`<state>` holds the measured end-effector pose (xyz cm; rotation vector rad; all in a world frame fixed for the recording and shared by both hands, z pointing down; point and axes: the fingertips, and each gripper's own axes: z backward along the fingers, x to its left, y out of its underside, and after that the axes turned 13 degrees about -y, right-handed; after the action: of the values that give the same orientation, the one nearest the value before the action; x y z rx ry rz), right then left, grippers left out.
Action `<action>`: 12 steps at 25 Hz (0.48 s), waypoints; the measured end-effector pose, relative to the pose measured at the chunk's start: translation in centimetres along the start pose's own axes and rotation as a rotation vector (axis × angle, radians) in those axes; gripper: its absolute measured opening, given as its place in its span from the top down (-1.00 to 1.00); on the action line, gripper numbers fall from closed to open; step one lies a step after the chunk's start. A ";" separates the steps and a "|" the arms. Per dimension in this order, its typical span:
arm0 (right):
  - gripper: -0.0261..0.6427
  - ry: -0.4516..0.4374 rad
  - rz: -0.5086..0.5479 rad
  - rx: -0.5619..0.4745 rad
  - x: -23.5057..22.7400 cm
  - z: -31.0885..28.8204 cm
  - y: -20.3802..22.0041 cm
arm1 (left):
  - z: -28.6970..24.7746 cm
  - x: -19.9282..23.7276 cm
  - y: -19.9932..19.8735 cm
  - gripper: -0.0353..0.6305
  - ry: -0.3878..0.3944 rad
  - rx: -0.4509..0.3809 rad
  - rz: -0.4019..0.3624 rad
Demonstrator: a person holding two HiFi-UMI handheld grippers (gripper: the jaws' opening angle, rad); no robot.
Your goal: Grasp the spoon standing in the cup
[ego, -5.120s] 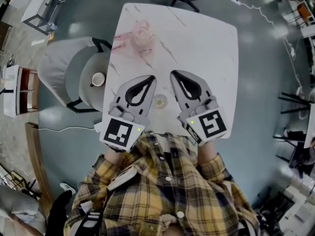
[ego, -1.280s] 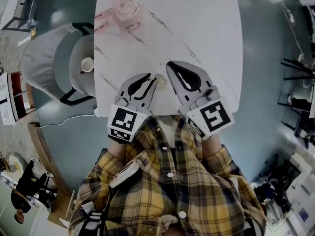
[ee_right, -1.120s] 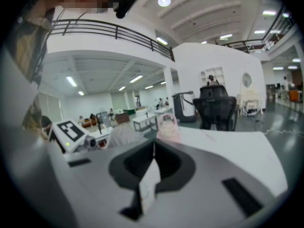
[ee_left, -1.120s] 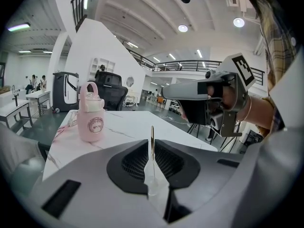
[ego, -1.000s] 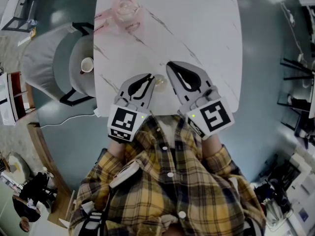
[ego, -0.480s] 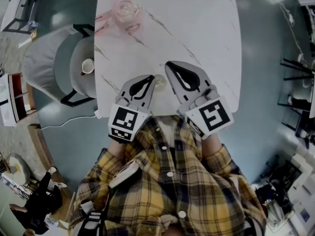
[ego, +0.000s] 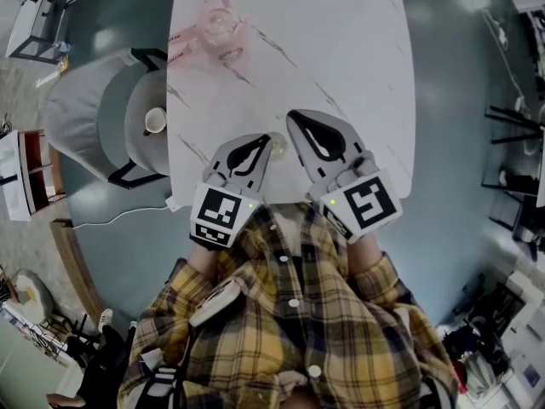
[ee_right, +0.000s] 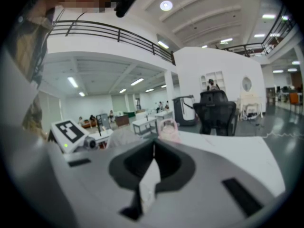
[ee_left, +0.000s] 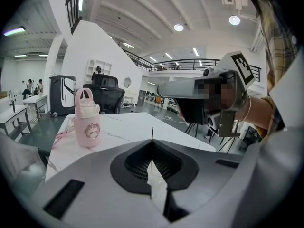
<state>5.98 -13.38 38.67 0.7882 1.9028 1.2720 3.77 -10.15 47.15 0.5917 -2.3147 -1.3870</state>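
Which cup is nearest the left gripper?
The clear glass cup at the left gripper's tips, which pinch its spoon. The white cup sits on the grey chair; the pink bottle stands far across the table.

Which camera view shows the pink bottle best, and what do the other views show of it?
The left gripper view: the bottle is seen from the side, sharp, with handle and round label. The head view shows it from above, small and pale. The right gripper view shows only its blurred top, the rest hidden.
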 end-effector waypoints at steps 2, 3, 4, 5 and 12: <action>0.83 0.002 0.004 -0.006 0.0 0.0 -0.1 | 0.0 0.1 -0.2 0.84 -0.003 -0.004 -0.006; 0.83 0.002 0.005 -0.009 0.0 0.1 -0.2 | 0.1 0.1 -0.3 0.84 -0.005 -0.006 -0.009; 0.83 0.003 0.007 -0.012 0.0 0.2 -0.3 | 0.1 0.0 -0.4 0.84 -0.006 -0.008 -0.011; 0.83 0.003 0.010 -0.014 0.1 0.3 -0.4 | 0.3 0.0 -0.5 0.84 -0.008 -0.011 -0.012; 0.83 0.001 0.034 -0.041 0.8 1.5 -1.8 | 1.4 -0.8 -2.2 0.84 -0.017 -0.043 -0.038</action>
<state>6.55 -12.58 36.36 0.8017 1.8653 1.3288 4.06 -9.64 44.54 0.6164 -2.2921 -1.4604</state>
